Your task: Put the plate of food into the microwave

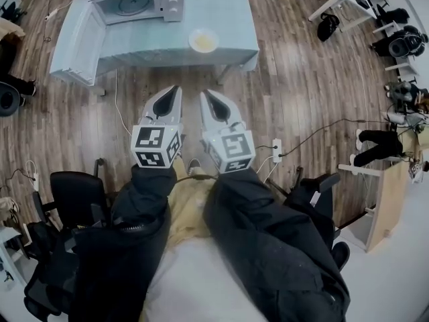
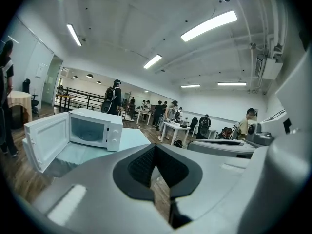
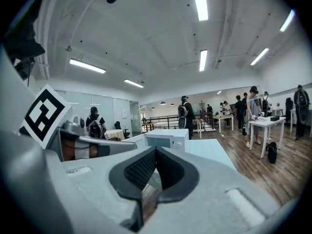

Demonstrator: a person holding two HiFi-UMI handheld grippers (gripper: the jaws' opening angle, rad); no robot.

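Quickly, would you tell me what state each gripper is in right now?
Left gripper: jaws closed, holding nothing.
Right gripper: jaws closed, holding nothing.

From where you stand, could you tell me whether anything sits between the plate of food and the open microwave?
Nothing visible does. The plate sits on the table to the right of the microwave, whose door hangs open on the far side; nothing lies on the tabletop between them.

Bright even light from ceiling strips (image 2: pixel 208 26), strong fisheye bending, dark corners
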